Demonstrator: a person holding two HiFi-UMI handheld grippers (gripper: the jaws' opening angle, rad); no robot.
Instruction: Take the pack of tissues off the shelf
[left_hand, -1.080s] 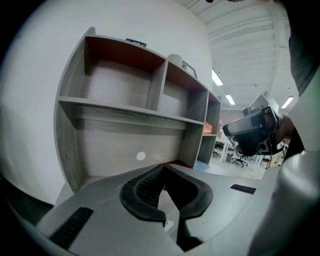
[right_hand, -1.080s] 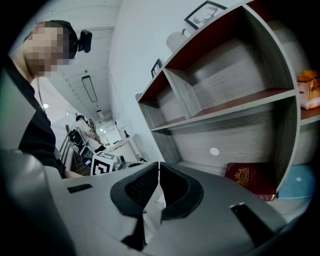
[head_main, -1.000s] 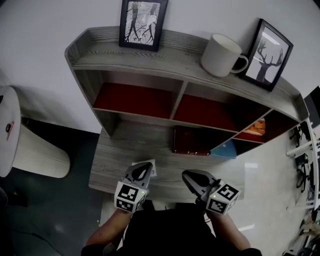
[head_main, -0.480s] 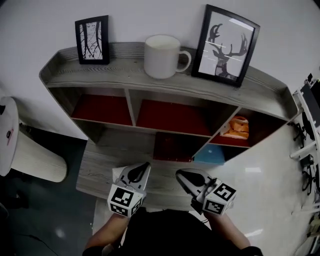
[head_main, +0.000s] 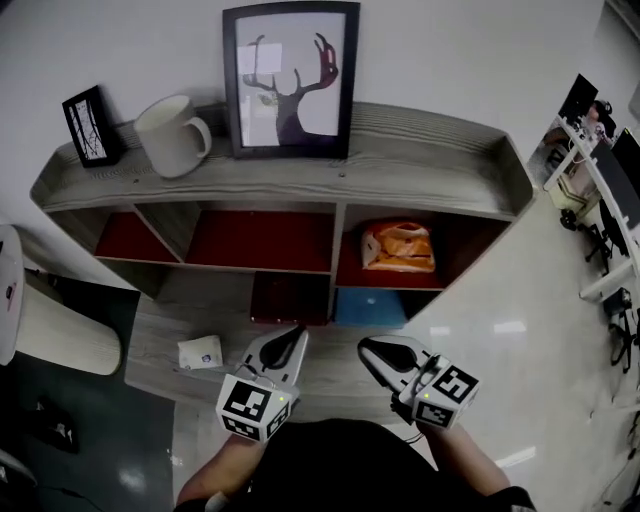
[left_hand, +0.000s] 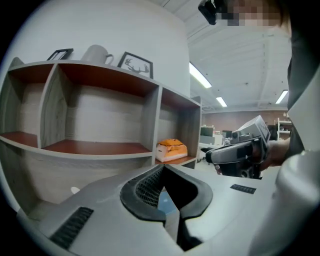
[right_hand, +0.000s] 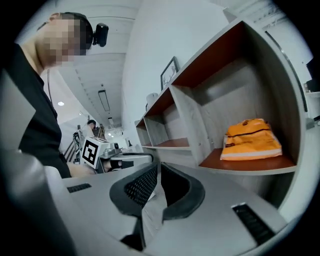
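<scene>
Orange tissue pack (head_main: 399, 247) on shelf (head_main: 430, 165) at my one o'clock; left hand-held gripper (head_main: 290, 336) and right hand-held gripper (head_main: 371, 346) both pressed together, empty.

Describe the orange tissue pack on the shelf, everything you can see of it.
The tissue pack is a soft, crinkled orange plastic packet with white patches and a thin dark line across it. It lies flat and alone on the red-brown floor of the upper right compartment of the shelf, touching nothing else.
</scene>
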